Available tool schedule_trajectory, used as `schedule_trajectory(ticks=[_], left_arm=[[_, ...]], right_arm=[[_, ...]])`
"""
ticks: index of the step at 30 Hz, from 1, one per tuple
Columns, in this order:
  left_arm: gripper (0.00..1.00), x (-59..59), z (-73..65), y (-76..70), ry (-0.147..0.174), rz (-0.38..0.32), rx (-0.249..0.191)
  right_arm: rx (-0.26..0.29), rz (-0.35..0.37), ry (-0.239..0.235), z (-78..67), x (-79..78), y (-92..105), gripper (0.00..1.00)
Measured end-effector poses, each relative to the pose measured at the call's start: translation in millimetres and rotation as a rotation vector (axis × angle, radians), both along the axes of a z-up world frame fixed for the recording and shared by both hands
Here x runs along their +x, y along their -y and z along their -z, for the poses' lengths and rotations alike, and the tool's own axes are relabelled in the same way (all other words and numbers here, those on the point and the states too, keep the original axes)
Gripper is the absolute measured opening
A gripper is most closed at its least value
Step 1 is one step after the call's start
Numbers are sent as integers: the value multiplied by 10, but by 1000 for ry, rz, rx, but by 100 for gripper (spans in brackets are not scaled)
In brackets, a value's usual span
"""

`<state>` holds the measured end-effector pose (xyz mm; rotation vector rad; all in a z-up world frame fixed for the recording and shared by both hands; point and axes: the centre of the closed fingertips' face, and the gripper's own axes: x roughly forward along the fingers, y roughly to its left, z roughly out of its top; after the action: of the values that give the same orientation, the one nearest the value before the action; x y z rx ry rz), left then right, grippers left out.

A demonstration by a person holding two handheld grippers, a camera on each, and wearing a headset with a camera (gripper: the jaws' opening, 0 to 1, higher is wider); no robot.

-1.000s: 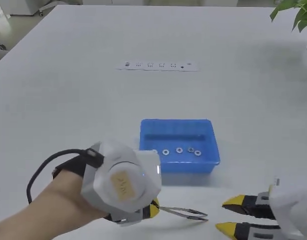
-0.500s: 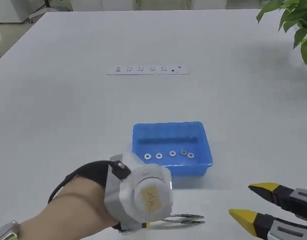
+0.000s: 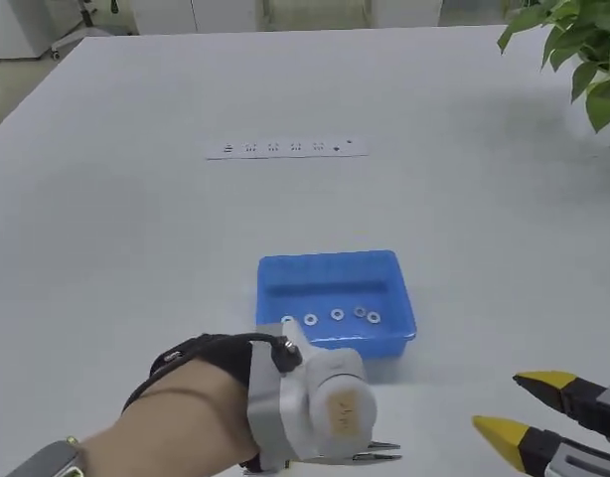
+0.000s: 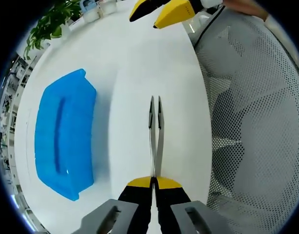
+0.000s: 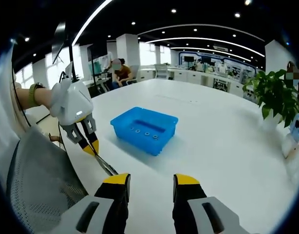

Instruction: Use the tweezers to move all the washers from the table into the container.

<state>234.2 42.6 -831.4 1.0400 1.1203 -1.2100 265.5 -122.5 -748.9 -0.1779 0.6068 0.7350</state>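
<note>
**Left tongs [image 4: 153, 181] are clamping slim metal tweezers [image 4: 155, 126] just beside a shallow blue plastic container [image 3: 330, 260] on a white surface [image 3: 136, 229].**

Small silver metal washers [image 3: 337, 315] are lying in a row inside the container. The tweezers' tips are sitting almost together with nothing between them and pointing toward the right tongs [image 3: 496, 400]. That pair's yellow-tipped jaws are hanging apart and empty. A white power strip [image 3: 285, 149] is lying well beyond the container.
</note>
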Motion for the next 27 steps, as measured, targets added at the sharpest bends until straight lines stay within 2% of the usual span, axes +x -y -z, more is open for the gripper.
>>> schedule_trajectory(ticks=[3, 11, 14, 16, 18, 19, 20, 21, 22, 23, 24, 26, 27], left_arm=[[0, -2, 1, 2, 0, 11, 17], [0, 3, 16, 7, -6, 5, 101], [0, -4, 10, -7, -4, -4, 93], [1, -25, 4, -9, -12, -33, 52], [4, -38, -6, 1, -18, -77, -9], [5, -50, -14, 1, -19, -101, -54], [9, -80, -21, 5, -35, -135, -89], [13, -118, -37, 17, -67, -208, -149], [16, -124, -44, -3, -77, -259, -173], [18, -122, -55, -46, -76, -301, -203], [18, -123, -74, -64, -75, -314, -231], [18, -92, -157, -110, -58, -406, -309], [19, -82, -199, -122, -51, -427, -343]], right_arm=[[4, 3, -1, -2, 3, -1, 33], [-5, 5, -3, 14, -17, -11, 34], [-7, 3, -2, 14, -16, -13, 35], [-4, 7, -2, 12, -15, -6, 35], [2, 13, -3, 10, -9, 2, 35], [6, 17, -5, 10, -5, 9, 35], [9, 20, -5, 9, -2, 12, 35], [10, 22, -5, 8, 0, 18, 35], [12, 25, -4, 5, 2, 21, 35], [13, 27, -5, 4, 3, 23, 35], [15, 30, -5, 3, 5, 25, 35], [19, 35, -6, 4, 11, 32, 35], [20, 37, -6, 2, 13, 34, 36]])
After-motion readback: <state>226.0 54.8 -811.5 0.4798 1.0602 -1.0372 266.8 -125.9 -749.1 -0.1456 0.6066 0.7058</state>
